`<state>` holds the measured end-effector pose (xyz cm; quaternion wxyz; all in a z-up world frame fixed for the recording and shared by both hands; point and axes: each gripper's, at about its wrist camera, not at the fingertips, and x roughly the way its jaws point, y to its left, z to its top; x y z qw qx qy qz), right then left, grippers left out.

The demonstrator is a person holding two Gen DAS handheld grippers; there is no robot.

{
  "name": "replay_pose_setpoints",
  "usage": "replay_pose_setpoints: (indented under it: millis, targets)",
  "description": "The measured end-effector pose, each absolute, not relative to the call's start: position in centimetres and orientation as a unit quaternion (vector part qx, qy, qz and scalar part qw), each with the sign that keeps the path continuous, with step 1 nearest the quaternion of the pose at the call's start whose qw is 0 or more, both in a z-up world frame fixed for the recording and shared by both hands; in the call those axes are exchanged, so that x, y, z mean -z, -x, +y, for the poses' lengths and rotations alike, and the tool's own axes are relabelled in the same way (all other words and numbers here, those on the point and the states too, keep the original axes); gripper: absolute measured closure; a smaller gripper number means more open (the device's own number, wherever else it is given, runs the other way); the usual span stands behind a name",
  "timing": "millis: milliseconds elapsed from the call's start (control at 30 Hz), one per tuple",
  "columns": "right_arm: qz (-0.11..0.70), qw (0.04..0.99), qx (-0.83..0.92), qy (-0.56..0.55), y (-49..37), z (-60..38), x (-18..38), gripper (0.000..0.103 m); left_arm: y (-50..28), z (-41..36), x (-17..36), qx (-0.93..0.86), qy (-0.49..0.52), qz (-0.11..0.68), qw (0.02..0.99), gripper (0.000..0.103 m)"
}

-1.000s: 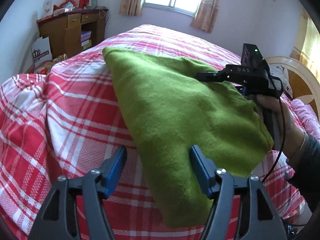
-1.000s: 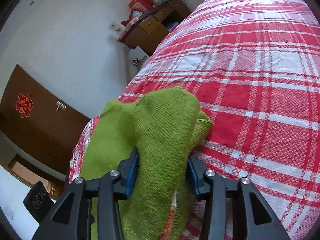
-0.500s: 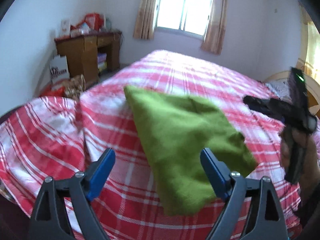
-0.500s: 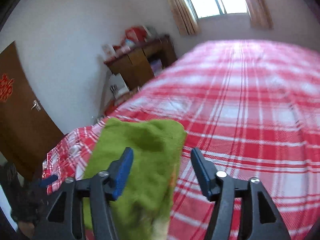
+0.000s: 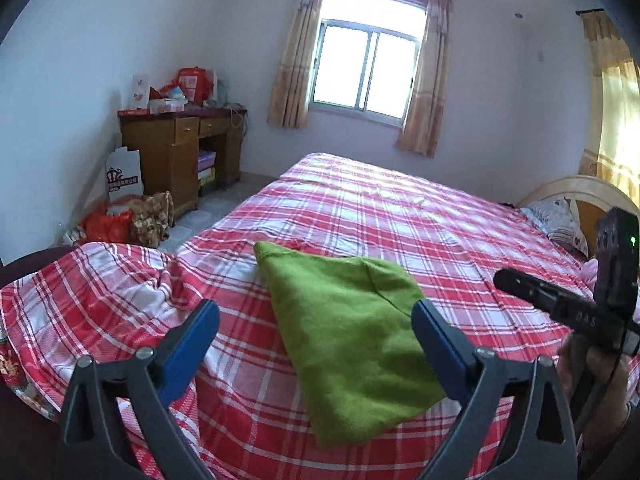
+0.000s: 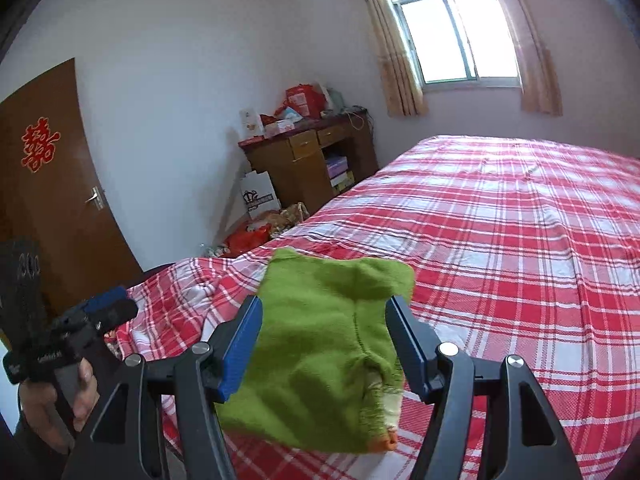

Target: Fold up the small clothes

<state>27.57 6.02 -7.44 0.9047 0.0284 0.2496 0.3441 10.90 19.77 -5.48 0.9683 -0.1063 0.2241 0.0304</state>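
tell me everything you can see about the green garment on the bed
The green garment is a small knitted piece, fuzzy like wool, folded into a compact, roughly rectangular bundle. It lies flat on the red plaid bedspread near the bed's near edge. A seam runs down its top layer, and an orange and cream trim shows at one near corner. Nothing touches it but the bedspread; neither gripper holds it.

Folded green knit garment (image 5: 352,344): matt, fuzzy cloth, lying ahead of both jaws. Red-and-white plaid bedsheet (image 5: 400,216) under it: thin, smooth woven cotton. Brown wooden desk (image 5: 176,148) beyond: semi-gloss varnish.
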Motion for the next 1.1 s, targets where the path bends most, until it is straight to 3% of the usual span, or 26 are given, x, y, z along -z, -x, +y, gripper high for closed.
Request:
replay_pose_setpoints:
  millis: [1033,1100]
  targets:
    - [0.234,0.908,-0.345,-0.032,-25.3,5.1,7.1,0.038,-10.8,18.8,5.9,-0.028,0.097,0.225,0.969,0.004]
    - [0.234,0.909,-0.345,-0.031,-25.3,5.1,7.1,0.038,-10.8,18.8,5.9,-0.03,0.096,0.226,0.969,0.0]
